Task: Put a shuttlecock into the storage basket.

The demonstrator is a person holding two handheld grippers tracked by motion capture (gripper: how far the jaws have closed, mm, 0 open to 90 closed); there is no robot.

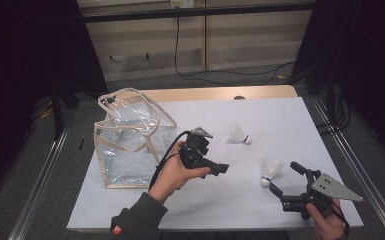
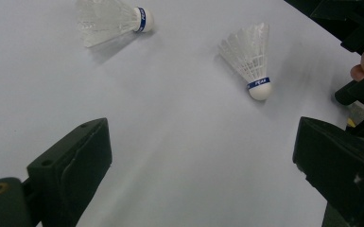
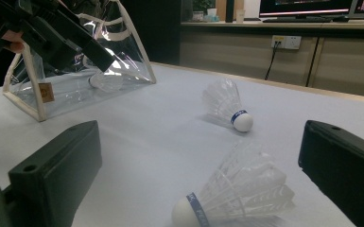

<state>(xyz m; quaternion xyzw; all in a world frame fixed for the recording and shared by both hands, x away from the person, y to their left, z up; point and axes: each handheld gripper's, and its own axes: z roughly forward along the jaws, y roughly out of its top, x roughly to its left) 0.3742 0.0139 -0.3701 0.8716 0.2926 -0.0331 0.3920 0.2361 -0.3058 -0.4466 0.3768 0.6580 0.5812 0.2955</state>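
At the left of the white surface (image 1: 240, 200) stands a clear plastic bag (image 1: 130, 145) with cream trim, its top flaps spread wide, probably so shuttlecocks can be dropped in; through its wall in the right gripper view one shuttlecock in the bag (image 3: 105, 80) seems to lie already. Just beside it the left claw (image 1: 222, 168) hangs above the surface, jaws wide apart and empty, pointing toward the loose birdies. The far shuttlecock (image 1: 238, 135) lies on its side mid-surface. Nearer the person, the near shuttlecock (image 1: 270, 171) lies cork-forward, and the right claw (image 1: 286, 178) sits low with jaws spread on either side of it, not touching, likely lined up to pinch it.
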